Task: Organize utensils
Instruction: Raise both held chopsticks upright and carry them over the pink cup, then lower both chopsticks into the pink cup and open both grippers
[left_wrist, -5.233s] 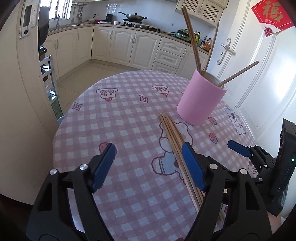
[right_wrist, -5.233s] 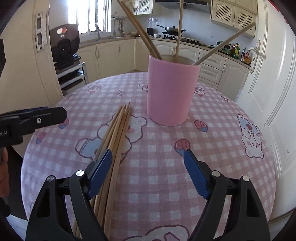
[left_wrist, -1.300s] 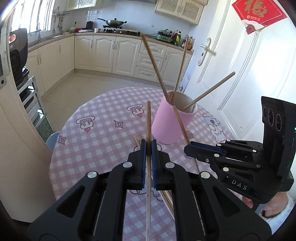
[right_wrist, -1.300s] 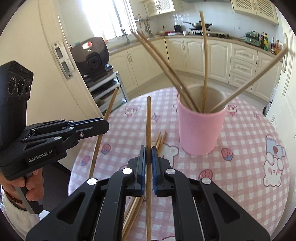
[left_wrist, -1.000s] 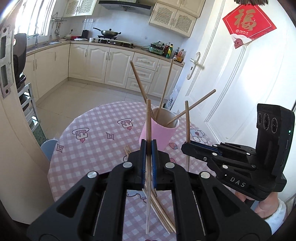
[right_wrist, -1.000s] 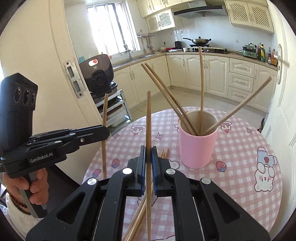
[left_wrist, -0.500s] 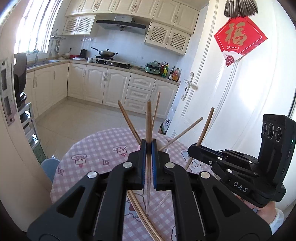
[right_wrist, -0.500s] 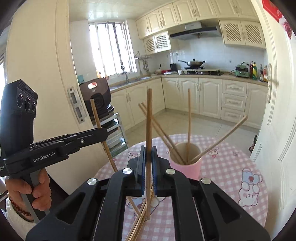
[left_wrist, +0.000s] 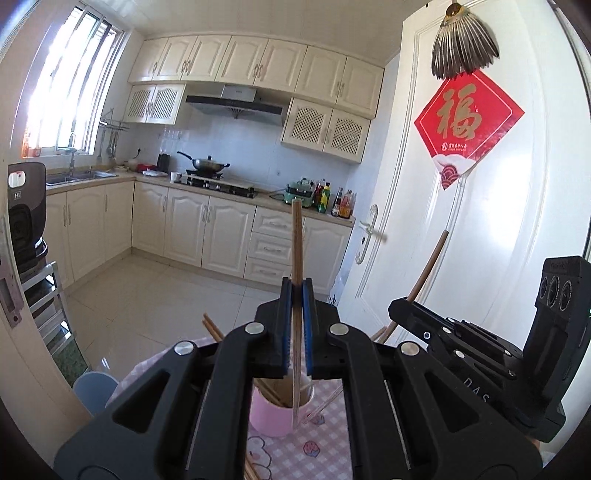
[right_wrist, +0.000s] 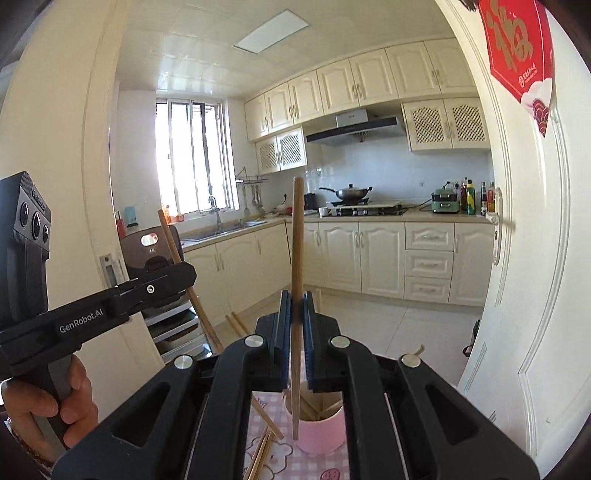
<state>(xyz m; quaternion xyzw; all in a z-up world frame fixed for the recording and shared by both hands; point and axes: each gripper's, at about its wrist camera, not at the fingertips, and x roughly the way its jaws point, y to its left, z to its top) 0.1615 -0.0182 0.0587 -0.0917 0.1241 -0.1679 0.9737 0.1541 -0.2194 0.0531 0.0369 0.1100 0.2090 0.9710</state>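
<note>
L gripper (left_wrist: 296, 325) was clamped on one wooden chopstick (left_wrist: 296, 258), blue pads tight against both sides of it. Stick stood near upright, upper end well above the pads, lower end hanging below them, over/in front of the mouth of the pink cup (left_wrist: 275, 415); can't tell if tip was inside the rim. Cup sat below and just ahead of the L pads on the pink checked tablecloth (left_wrist: 325, 439), w/ several chopsticks already in it, leaning out to diff sides. A few loose sticks lay on the cloth under the L gripper, mostly hidden by its body.

R gripper (right_wrist: 296, 325) was likewise closed on a second chopstick (right_wrist: 297, 240), also near vertical, top end far above the pads, bottom end dangling in front of the pink cup's wall, which in the R wrist view was below and slightly to the right of the pads. More loose chopsticks (right_wrist: 260, 454) lay on the cloth below-left of the R pads.

From the R cam, L gripper showed at left, side-on, stick tilted through its tip, a hand (right_wrist: 48, 402) wrapped round its handle. From the L cam, R gripper showed at right w/ its stick slanting up toward the white door (left_wrist: 480, 240).
</note>
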